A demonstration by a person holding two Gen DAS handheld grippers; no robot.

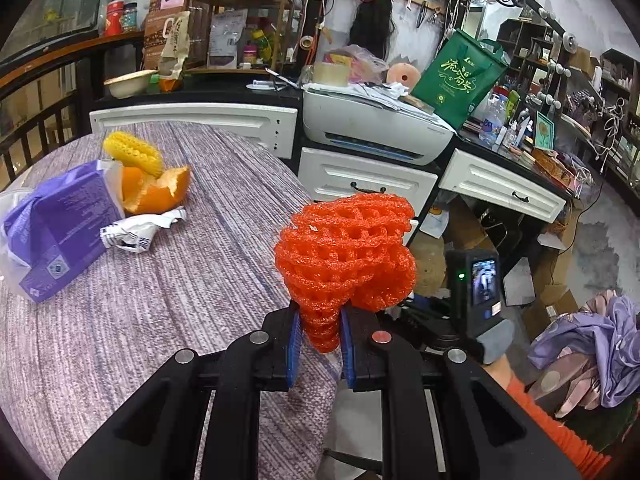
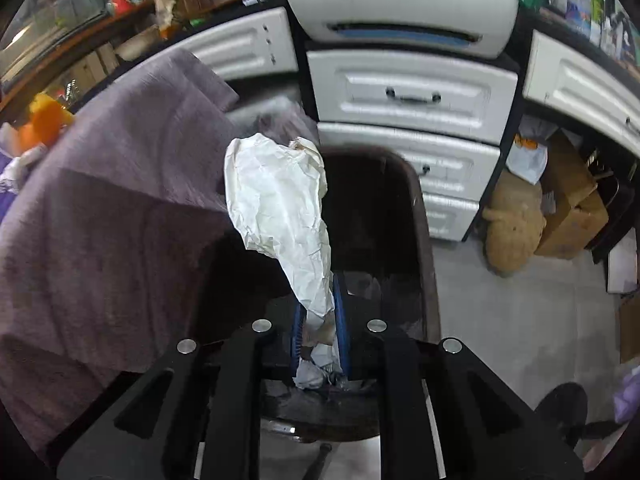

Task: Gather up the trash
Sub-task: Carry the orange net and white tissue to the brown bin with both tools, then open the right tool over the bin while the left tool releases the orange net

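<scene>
My left claw (image 1: 319, 334) is clamped on the orange foam net (image 1: 346, 256). The pads pinch its narrow tail, and the bulk bulges out ahead and above the tips, over the table (image 1: 140, 320) edge. My right claw (image 2: 320, 334) has a crumpled white paper (image 2: 280, 208) between its blue pads. The paper runs long, up and away from the tips, leaning left. Whether the pads press it tight, I can't tell for sure; it looks held, the jaws nearly together.

Key relation: the dark bin (image 2: 420, 216) sits right under and ahead of my right claw, mouth open, beside the table's draped cloth. The paper's free end hangs over the bin's left rim, part of it over the cloth. So right is the nearer hand for the drop. To my eye the paper should go a bit rightward so it falls inside, not on the cloth.

In the left view, the other gripper's camera (image 1: 476, 284) shows low right, off the table, so the bin likely lies that way from my left claw too.

More trash is on the table, far left: a purple box (image 1: 60, 232), orange peel (image 1: 156, 192), a yellow net (image 1: 134, 152), a white wrapper (image 1: 140, 228). All are well apart from both claws.
</scene>
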